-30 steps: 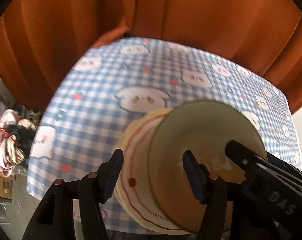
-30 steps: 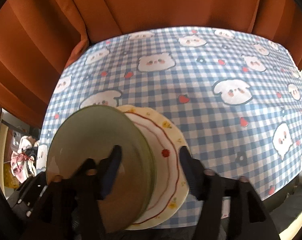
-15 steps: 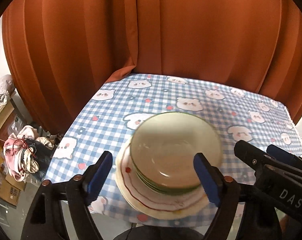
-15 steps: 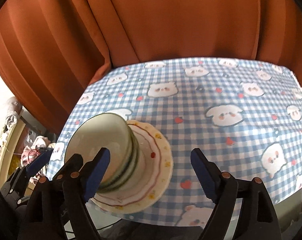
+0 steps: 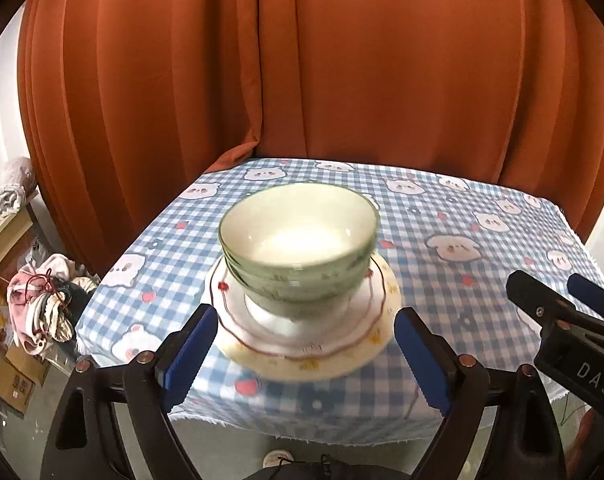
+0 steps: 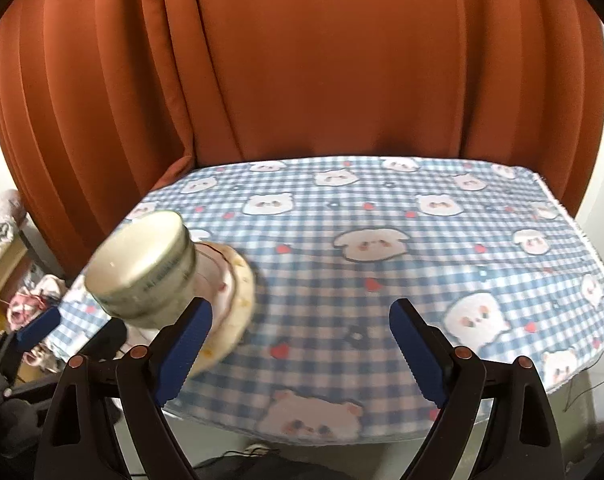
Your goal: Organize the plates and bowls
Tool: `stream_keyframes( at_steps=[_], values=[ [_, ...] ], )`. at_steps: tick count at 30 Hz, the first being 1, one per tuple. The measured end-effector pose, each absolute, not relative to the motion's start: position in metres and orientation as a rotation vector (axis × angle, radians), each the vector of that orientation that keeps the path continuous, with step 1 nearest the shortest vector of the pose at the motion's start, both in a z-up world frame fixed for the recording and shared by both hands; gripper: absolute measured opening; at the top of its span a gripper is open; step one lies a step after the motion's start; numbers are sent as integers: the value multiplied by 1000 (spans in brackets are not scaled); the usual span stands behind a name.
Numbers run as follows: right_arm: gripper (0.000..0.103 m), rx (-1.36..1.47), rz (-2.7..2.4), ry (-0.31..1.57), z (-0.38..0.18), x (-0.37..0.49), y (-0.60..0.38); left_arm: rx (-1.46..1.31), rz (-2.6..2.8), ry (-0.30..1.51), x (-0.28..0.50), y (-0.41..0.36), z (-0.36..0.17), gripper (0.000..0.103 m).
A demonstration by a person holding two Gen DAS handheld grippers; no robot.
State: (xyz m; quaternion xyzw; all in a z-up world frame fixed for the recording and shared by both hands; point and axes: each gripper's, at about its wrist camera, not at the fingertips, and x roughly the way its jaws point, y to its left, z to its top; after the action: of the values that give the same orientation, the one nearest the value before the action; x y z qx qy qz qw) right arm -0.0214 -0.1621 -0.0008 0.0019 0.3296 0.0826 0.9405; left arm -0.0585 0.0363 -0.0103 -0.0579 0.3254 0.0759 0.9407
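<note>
Stacked green-rimmed bowls (image 5: 297, 244) stand on a cream plate (image 5: 366, 340) with a wavy red line, near the front left of the checked table. The stack also shows in the right wrist view as the bowls (image 6: 141, 268) and the plate (image 6: 241, 292). My left gripper (image 5: 302, 356) is open and empty, just in front of the plate. My right gripper (image 6: 297, 348) is open and empty, to the right of the stack. In the left wrist view the right gripper (image 5: 562, 304) shows at the right edge.
The table has a blue checked cloth (image 6: 382, 240) with bear prints. An orange curtain (image 5: 342, 80) hangs close behind it. Clothes (image 5: 37, 304) and a cardboard box (image 5: 13, 380) lie on the floor at the left.
Both grippers have pulled back and up from the stack and opened wider. The bowls stay stacked on the plate, now seen from farther away.
</note>
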Motion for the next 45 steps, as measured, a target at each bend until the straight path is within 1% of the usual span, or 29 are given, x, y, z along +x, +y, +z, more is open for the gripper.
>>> stream_keyframes(
  at_steps=[8,18,24,29,45],
  values=[
    [98,22,122,670,-15,-56,-189,-96,138,668,-83,13,-16,95],
    [98,43,108,658,-17,-77,-205,-78,127,661,-94,0,-17,96],
    [99,33,113,671,-19,-78,-206,-77,139,656,-94,-3,-15,98],
    [103,43,99,670,-18,-77,-211,-77,130,654,-94,-5,-15,98],
    [103,51,81,672,-18,-77,-217,-80,108,657,-89,-10,-14,98]
  ],
)
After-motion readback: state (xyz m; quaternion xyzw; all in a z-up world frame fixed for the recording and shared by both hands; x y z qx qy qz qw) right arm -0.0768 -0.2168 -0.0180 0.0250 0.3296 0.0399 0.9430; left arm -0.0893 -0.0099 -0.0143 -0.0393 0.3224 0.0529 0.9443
